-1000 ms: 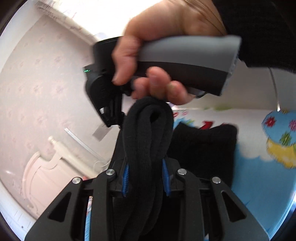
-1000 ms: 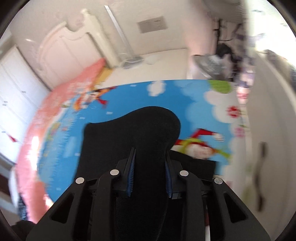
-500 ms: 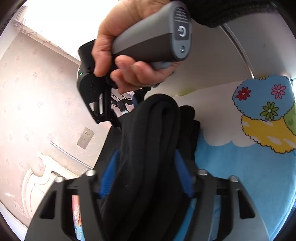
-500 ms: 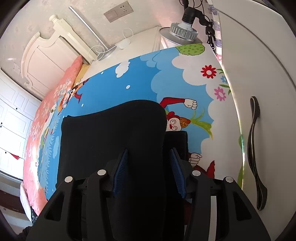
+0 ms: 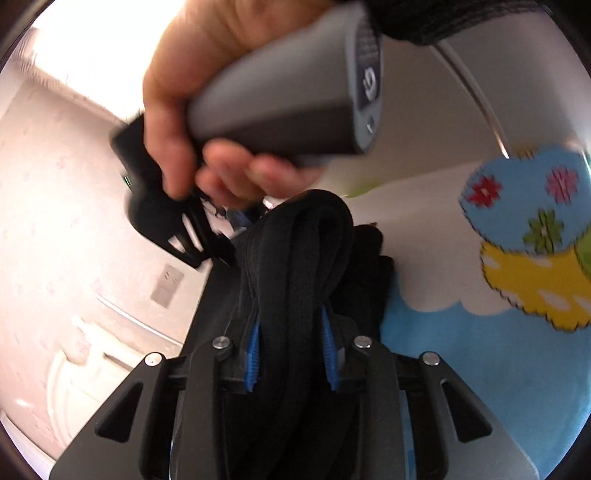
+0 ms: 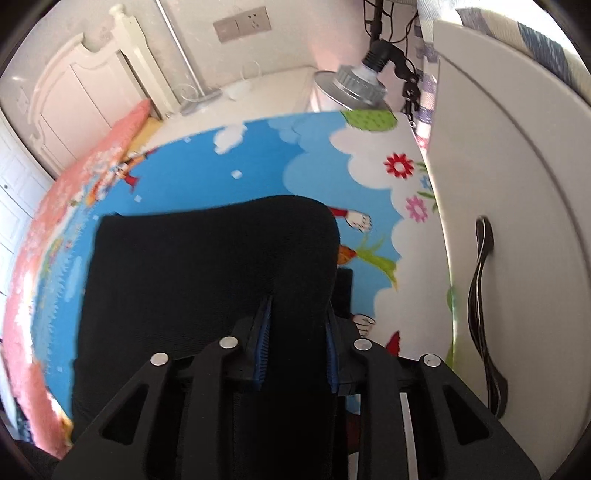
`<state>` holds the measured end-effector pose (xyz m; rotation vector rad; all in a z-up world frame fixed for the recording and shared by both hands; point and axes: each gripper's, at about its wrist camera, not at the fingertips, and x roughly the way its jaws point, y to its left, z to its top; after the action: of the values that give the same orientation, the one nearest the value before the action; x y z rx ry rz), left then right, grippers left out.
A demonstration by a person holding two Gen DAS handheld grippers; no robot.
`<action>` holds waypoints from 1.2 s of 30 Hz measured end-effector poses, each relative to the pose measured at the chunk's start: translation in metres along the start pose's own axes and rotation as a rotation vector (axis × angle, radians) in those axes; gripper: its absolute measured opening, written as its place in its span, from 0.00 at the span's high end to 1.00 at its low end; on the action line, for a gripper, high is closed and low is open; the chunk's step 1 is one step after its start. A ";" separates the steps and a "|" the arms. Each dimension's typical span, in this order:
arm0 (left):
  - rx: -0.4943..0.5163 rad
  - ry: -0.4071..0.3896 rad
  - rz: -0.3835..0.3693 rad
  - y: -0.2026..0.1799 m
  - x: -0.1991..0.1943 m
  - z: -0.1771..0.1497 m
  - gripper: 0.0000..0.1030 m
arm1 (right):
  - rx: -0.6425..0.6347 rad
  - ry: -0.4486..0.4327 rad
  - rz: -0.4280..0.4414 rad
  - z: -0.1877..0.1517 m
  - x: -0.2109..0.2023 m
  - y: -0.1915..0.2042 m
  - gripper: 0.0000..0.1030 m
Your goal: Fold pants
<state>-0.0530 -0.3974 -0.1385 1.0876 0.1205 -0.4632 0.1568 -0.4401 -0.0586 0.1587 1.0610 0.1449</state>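
While both jaws have just been closing, each hand-held gripper is clamped on the black pants: the left hand-held gripper (image 5: 291, 347) pinches a thick rolled bunch of the pants (image 5: 295, 266) between its blue pads (image 5: 253, 350), cloth bulging up & fwd past the fingertips, and the right hand-held gripper (image 6: 297, 339) is closed on a flat fold of the same pants (image 6: 207, 280), w/ fabric spreading out ahead & to its left. From the right wrist view the pants lie draped over a cartoon play mat (image 6: 258, 162), blue w/ clouds & flowers, which sits under and beyond the gripper. To the right of that gripper stands a white cabinet door (image 6: 517, 206) w/ a dark curved handle (image 6: 482, 295); further ahead is a wall socket (image 6: 242, 24) and a lamp (image 6: 364, 86) on a stand. From the left wrist view, the person's right hand (image 5: 221, 122) wraps the grey handle of the other unit, just above & ahead of the left gripper's bunched cloth; blur there. Mat (image 5: 480, 362) shows to the right of the left gripper, pinkish wall (image 5: 59, 229) to its left.
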 end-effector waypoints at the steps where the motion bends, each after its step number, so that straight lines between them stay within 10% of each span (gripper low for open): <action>1: -0.014 0.003 -0.015 0.002 0.001 0.001 0.73 | -0.012 -0.023 -0.024 -0.005 0.002 0.001 0.72; 10: -0.260 -0.073 -0.151 0.072 -0.040 -0.016 0.50 | -0.096 -0.121 -0.246 -0.017 -0.008 0.012 0.29; 14: -0.501 -0.076 -0.108 0.138 -0.071 -0.051 0.50 | -0.076 -0.187 -0.316 -0.026 -0.027 0.013 0.27; 17: -0.727 0.021 -0.105 0.177 -0.079 -0.095 0.50 | -0.086 -0.319 -0.390 -0.039 -0.071 0.035 0.18; 19: -0.905 0.144 -0.124 0.203 -0.063 -0.134 0.51 | -0.126 -0.344 -0.285 -0.045 -0.089 0.063 0.17; 24: -1.210 0.417 -0.446 0.208 -0.014 -0.198 0.82 | -0.299 -0.254 -0.091 -0.040 -0.069 0.150 0.17; 29: -1.182 0.434 -0.504 0.193 -0.011 -0.208 0.83 | -0.527 -0.054 -0.088 -0.038 0.017 0.234 0.22; 31: -1.187 0.433 -0.516 0.196 -0.016 -0.212 0.83 | -0.550 -0.060 -0.199 -0.036 0.047 0.241 0.22; 36: -1.143 0.430 -0.517 0.194 -0.018 -0.209 0.83 | -0.412 -0.171 -0.165 -0.034 0.031 0.219 0.22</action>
<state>0.0392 -0.1356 -0.0706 -0.0125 0.9420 -0.5003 0.1330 -0.2173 -0.0580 -0.2841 0.8495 0.1938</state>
